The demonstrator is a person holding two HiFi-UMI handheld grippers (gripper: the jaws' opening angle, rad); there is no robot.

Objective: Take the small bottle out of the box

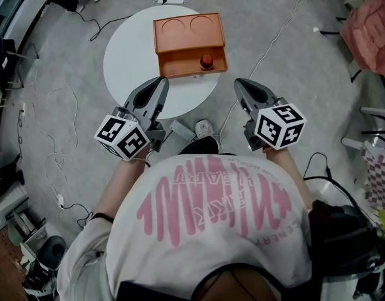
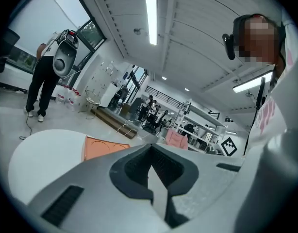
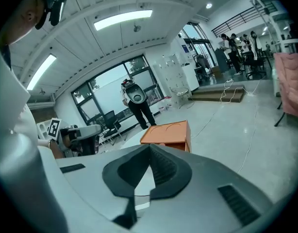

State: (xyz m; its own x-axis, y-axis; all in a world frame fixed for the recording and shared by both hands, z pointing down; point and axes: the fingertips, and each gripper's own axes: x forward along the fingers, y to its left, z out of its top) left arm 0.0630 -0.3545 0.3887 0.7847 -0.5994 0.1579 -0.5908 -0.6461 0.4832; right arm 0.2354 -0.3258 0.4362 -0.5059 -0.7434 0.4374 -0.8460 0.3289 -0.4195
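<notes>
The left hand-held gripper [image 1: 162, 81], grey with a black-and-white marker cube at its back, has its jaws closed together with nothing between them. In the head view its tips lie over the near edge of the round white table [image 1: 126, 61]. On the far half of that table sits the orange rectangular box [image 1: 180, 33], with two round recesses in its rear top panel and an open tray at the front. The small bottle with a dark red top [image 1: 207, 60] stands in that front tray, towards its right side, well apart from both grippers. The right hand-held gripper [image 1: 239, 83] is likewise closed and empty, with its tips off the table's near right edge.
</notes>
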